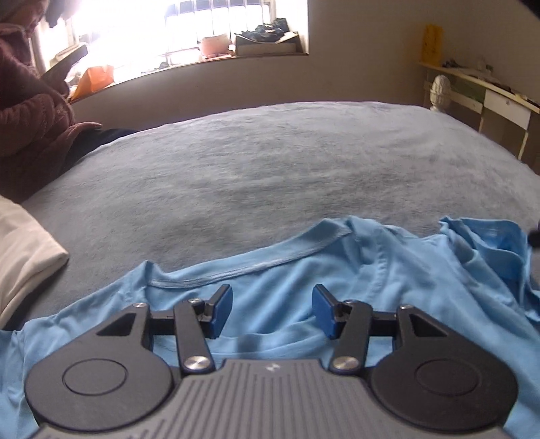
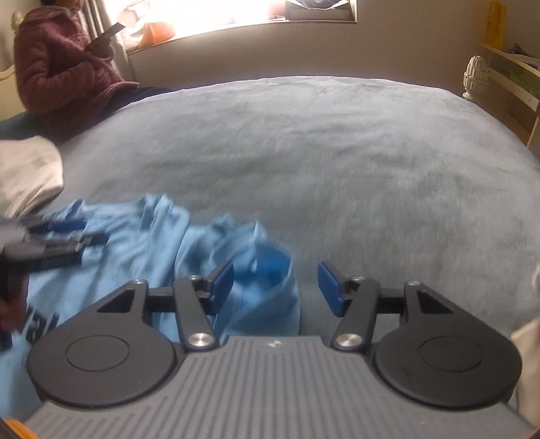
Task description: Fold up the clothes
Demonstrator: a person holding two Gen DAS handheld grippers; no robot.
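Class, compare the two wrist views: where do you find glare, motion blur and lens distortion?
Left wrist view: the window is blown out white, the bed edge bows from the fisheye, the blue shirt is fairly sharp. Right wrist view: similar window glare, shirt and left gripper smeared by motion blur.
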